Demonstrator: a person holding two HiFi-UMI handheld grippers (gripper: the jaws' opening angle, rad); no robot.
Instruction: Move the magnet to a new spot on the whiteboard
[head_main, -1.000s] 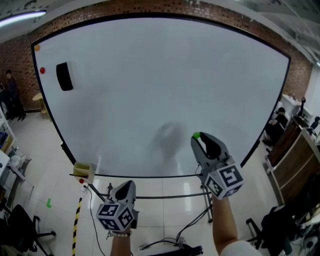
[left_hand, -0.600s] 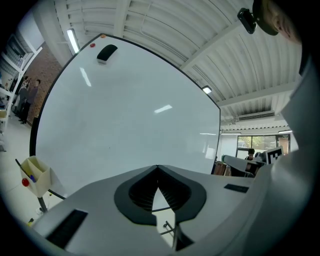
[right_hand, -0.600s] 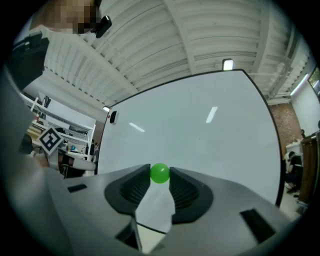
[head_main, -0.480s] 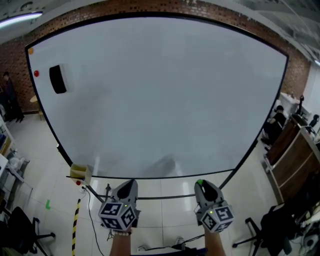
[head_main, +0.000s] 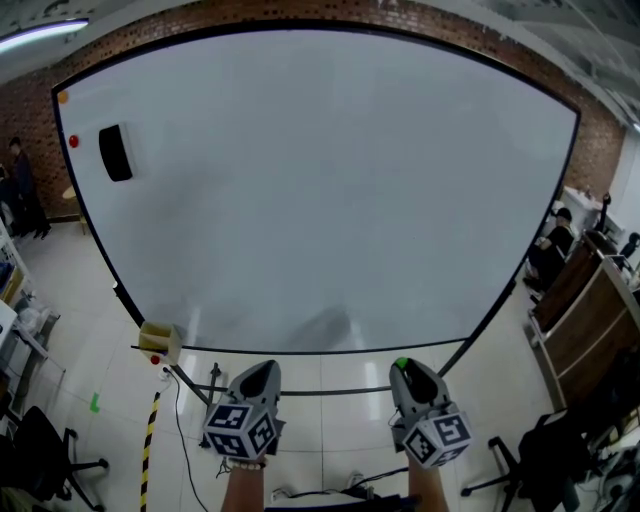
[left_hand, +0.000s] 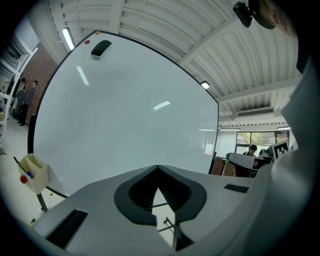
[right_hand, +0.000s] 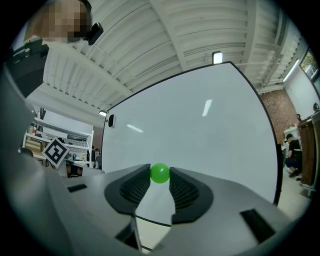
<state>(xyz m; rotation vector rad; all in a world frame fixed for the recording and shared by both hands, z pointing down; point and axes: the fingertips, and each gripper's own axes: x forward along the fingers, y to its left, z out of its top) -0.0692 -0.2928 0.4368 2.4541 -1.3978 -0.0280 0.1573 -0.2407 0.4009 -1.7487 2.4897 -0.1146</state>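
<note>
My right gripper (right_hand: 160, 175) has the magnet (right_hand: 160, 173), a small green ball, pinched between its jaw tips. The pads press on it from both sides, so the jaws stand apart only by the ball's width. In the right gripper view the magnet shows against the whiteboard (right_hand: 200, 140), with the gripper aimed roughly level at it. From the head view this gripper sits low, under the board's bottom edge in the picture and over the pale floor (head_main: 330, 440). The magnet is in the jaws and not stuck to the board.

My left gripper (left_hand: 158, 168) is empty. Its jaw tips meet at the front, and only the hollow behind them stays open, with nothing in it. It hangs just left of the right one at much the same height, also facing the board.

In the board's upper left corner I see a black eraser (head_main: 115, 153). A red magnet (head_main: 73, 142) sits just left of it, and an orange magnet (head_main: 63, 98) sits above that, near the frame. All three are well apart from both grippers. A yellow box (head_main: 158, 340) hangs at the board's lower left corner, and the left gripper view shows small red and blue things in it. A brick wall (head_main: 30, 110) stands behind the board, and a person (head_main: 25, 185) stands far off at the left.
</note>
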